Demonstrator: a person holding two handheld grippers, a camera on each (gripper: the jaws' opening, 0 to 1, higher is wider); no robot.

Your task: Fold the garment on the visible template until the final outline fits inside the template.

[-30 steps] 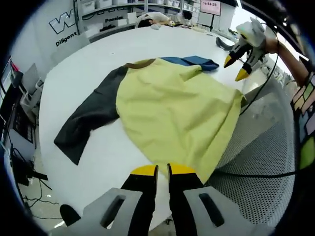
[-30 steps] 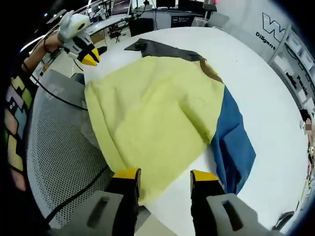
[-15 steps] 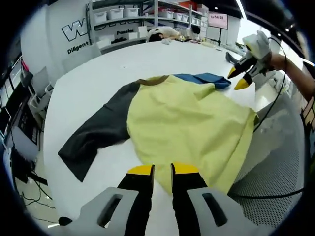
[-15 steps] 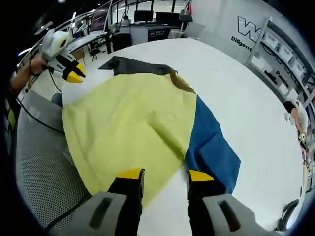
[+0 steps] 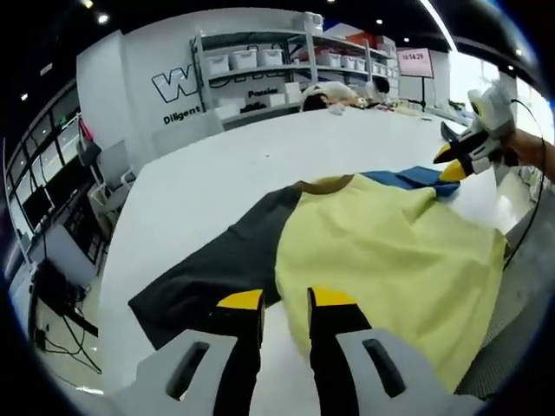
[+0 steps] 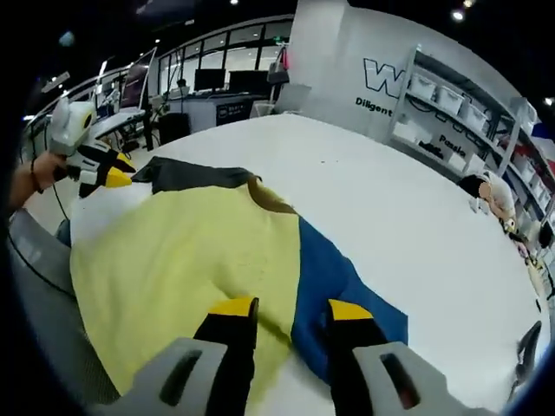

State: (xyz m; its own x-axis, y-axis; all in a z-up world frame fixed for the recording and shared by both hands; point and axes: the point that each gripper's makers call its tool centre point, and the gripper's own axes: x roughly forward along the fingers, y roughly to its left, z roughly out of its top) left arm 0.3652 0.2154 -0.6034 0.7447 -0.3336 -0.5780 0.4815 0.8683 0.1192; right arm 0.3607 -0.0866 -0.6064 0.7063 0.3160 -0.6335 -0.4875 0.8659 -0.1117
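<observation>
A garment (image 5: 381, 260) lies spread flat on a big white counter (image 5: 217, 182), its yellow body toward the near edge, a dark grey sleeve (image 5: 217, 277) stretched off one side and a blue sleeve (image 6: 334, 286) off the other, with a brown collar (image 5: 325, 184) between them at the far end. In the left gripper view the left gripper (image 5: 284, 303) hangs at about 6 o'clock, its yellow-tipped jaws only narrowly apart and holding nothing, poised over the seam where the grey sleeve meets the yellow body; whether the tips touch the cloth I cannot tell. The right gripper (image 5: 453, 160) shows at roughly 2 o'clock in that view, held in a hand (image 5: 529, 152), hovering just beside the blue sleeve's end, jaws close together. In the right gripper view the right gripper (image 6: 290, 314) sits at 6 o'clock with its jaws moderately apart and empty, straddling the line where the yellow body meets the blue sleeve. There the left gripper (image 6: 108, 173) appears at about 9 o'clock, near the tip of the grey sleeve (image 6: 195, 176). The yellow hem drapes over the counter's near edge at 4 o'clock in the left gripper view. Shelving with white bins (image 5: 260, 65) stands against the far wall beyond the counter, and a plush toy (image 6: 494, 195) lies on the counter at about 3 o'clock in the right gripper view, well apart from the garment.
</observation>
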